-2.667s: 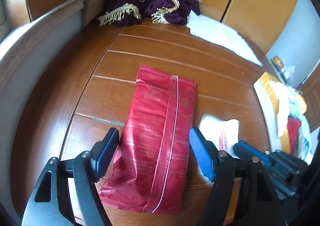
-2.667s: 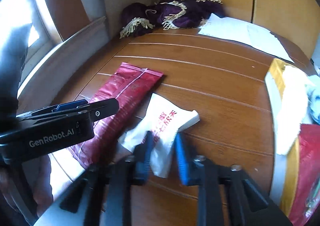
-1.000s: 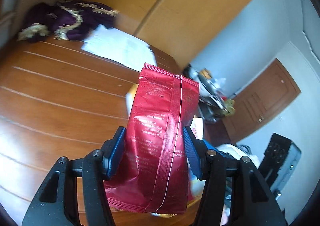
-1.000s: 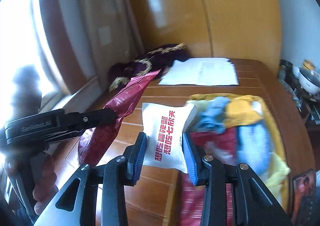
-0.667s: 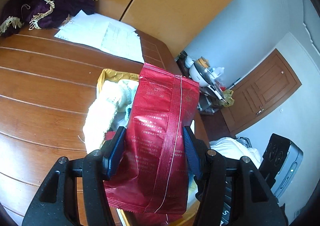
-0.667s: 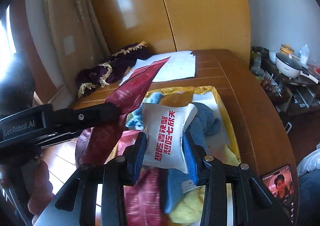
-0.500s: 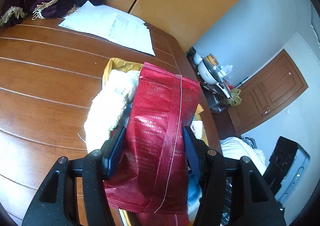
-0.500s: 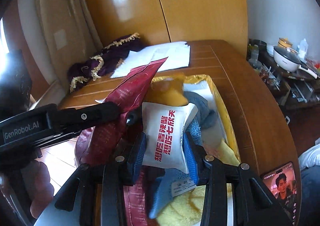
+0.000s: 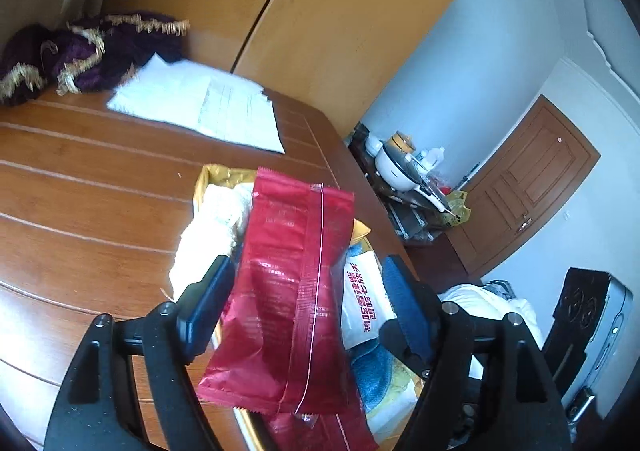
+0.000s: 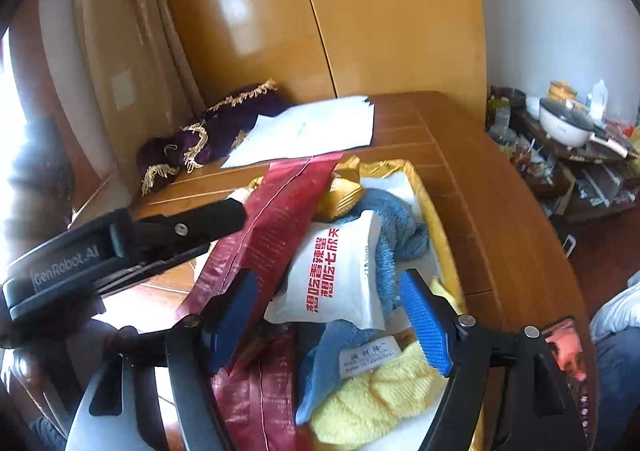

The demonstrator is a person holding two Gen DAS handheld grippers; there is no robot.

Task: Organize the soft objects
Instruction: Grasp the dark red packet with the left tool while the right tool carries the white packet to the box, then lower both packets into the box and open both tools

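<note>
L gripper [image 9: 306, 303] opening, red packet [image 9: 294, 291] btwn jaws (pads clear); R gripper [image 10: 332, 315] opening.

I see a dark red snack packet [image 9: 294, 299] with a thin white line down its seam, and a white packet [image 10: 340, 275] printed with red characters. Under them lie a blue towel [image 10: 394, 219], a pale yellow fluffy cloth [image 10: 376, 399] and a cream one [image 9: 208, 235], all in a golden-yellow box [image 10: 438, 235]. My grippers are black; the right one's pads [image 10: 424, 323] are bright blue. The table [image 9: 80, 187] is reddish-brown wood with pale stripes. A purple cloth [image 9: 88, 51] has gold fringe, beside white papers [image 9: 200, 107].
</note>
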